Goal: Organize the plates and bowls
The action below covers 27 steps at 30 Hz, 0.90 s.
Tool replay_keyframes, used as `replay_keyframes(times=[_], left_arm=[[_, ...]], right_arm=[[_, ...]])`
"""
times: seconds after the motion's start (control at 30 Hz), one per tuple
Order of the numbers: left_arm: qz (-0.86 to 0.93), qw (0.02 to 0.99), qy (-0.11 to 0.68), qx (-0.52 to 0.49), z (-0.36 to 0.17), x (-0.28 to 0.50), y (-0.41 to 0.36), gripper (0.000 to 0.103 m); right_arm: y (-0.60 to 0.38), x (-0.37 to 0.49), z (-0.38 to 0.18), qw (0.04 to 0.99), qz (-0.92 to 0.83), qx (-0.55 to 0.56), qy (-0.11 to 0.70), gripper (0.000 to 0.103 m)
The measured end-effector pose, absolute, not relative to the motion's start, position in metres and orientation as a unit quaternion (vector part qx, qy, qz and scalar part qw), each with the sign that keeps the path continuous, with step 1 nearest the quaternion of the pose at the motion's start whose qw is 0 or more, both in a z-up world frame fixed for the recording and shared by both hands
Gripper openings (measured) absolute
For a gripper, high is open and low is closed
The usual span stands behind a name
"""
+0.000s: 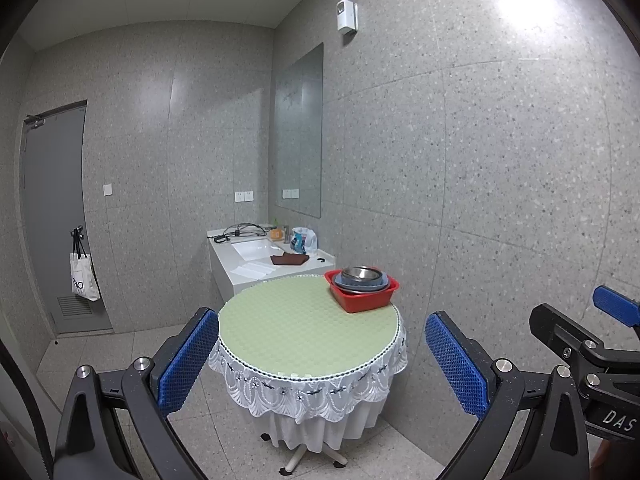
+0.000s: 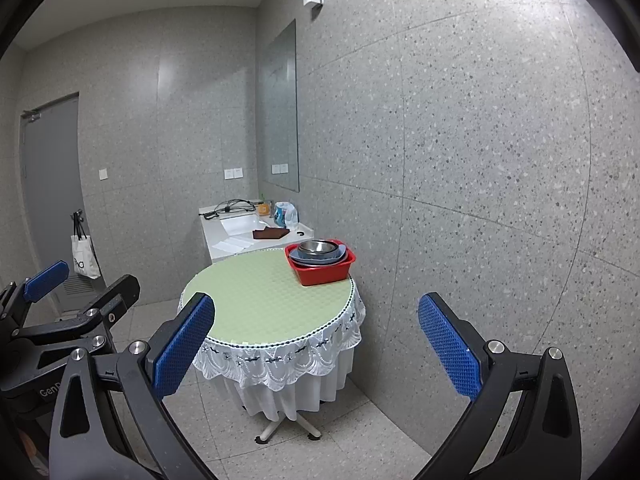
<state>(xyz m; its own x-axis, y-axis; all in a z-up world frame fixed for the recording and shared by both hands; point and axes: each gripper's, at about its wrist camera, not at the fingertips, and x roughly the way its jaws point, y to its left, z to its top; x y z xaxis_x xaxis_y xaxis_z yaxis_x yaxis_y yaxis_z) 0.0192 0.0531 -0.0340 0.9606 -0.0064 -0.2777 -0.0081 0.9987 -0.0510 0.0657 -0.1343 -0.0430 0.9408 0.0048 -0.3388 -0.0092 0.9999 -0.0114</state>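
Note:
A red basin (image 1: 370, 302) stands at the far right edge of a round table (image 1: 296, 332) with a pale green top. In it lie stacked blue-grey plates (image 1: 352, 285) with a steel bowl (image 1: 361, 273) on top. The same basin (image 2: 326, 270), plates (image 2: 306, 259) and bowl (image 2: 318, 246) show in the right wrist view. My left gripper (image 1: 322, 364) is open and empty, held well back from the table. My right gripper (image 2: 316, 352) is open and empty too, and its finger shows at the right of the left wrist view (image 1: 612, 305).
A white lace cloth (image 1: 304, 390) hangs round the table (image 2: 264, 300), which stands on a white pedestal foot (image 2: 288, 426). Behind it a white sink counter (image 1: 264, 260) carries cables, a brown cloth and a bag. A grey door (image 1: 56, 216) with a tote bag is at left. Speckled wall (image 1: 500, 180) close on the right.

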Motion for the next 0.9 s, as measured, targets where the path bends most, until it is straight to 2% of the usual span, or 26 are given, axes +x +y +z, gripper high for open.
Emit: replay_keyframes(times=[0.9], left_arm=[[0.008,0.990,0.136,-0.028,-0.040,0.020,0.042,0.102]], right_arm=[[-0.136,0.070,-0.041,0.986,0.010,-0.008,0.168,0.103]])
